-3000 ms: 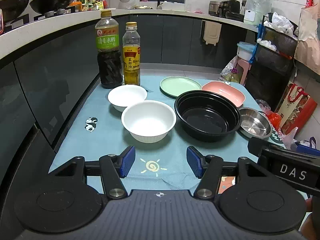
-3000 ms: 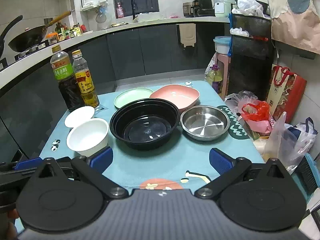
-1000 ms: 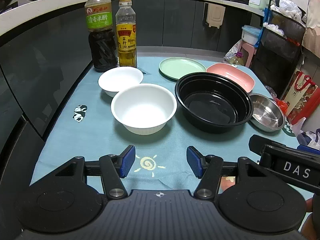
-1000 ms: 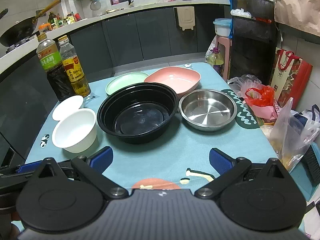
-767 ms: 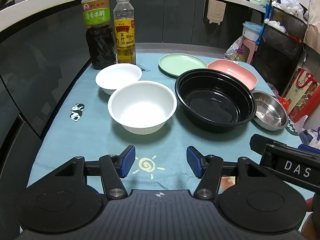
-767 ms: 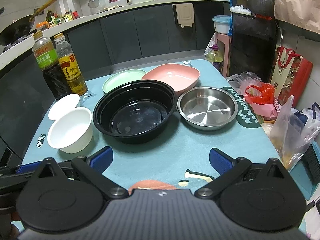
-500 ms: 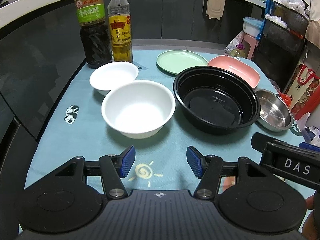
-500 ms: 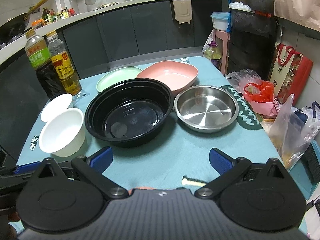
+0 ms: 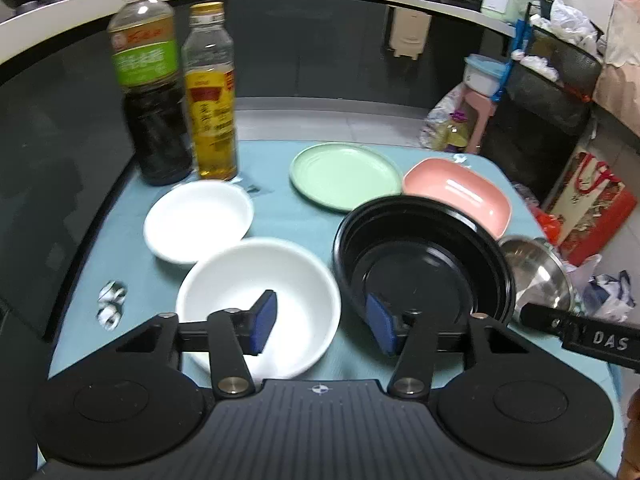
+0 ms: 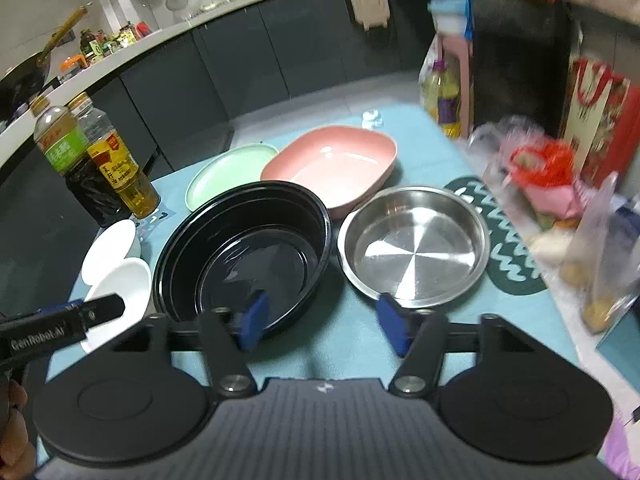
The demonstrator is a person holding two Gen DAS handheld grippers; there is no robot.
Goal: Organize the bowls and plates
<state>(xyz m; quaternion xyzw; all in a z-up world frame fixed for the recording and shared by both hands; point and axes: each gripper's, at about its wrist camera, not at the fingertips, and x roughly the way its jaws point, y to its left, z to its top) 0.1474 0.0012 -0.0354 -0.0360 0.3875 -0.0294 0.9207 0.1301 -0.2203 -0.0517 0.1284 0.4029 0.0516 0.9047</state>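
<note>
On the teal tablecloth (image 9: pixel 296 216) stand a large white bowl (image 9: pixel 260 300), a small white bowl (image 9: pixel 198 220), a black bowl (image 9: pixel 424 268), a green plate (image 9: pixel 344 176), a pink dish (image 9: pixel 456 196) and a steel bowl (image 9: pixel 536 272). My left gripper (image 9: pixel 323 324) is closing. The large white bowl's right rim lies between its pads, untouched. My right gripper (image 10: pixel 323 326) is open. One of its fingers hangs over the black bowl (image 10: pixel 248 256), the other at the near rim of the steel bowl (image 10: pixel 412 244).
Two bottles (image 9: pixel 180 96) stand at the table's back left, next to the dark cabinet wall. A dark patterned mat (image 10: pixel 508 236) and plastic bags (image 10: pixel 552 184) crowd the right edge. Bare cloth (image 10: pixel 356 344) lies in front of the bowls.
Both grippers have moved forward to the bowls. Both pairs of jaws have narrowed. The left one's finger now hangs over the large white bowl.
</note>
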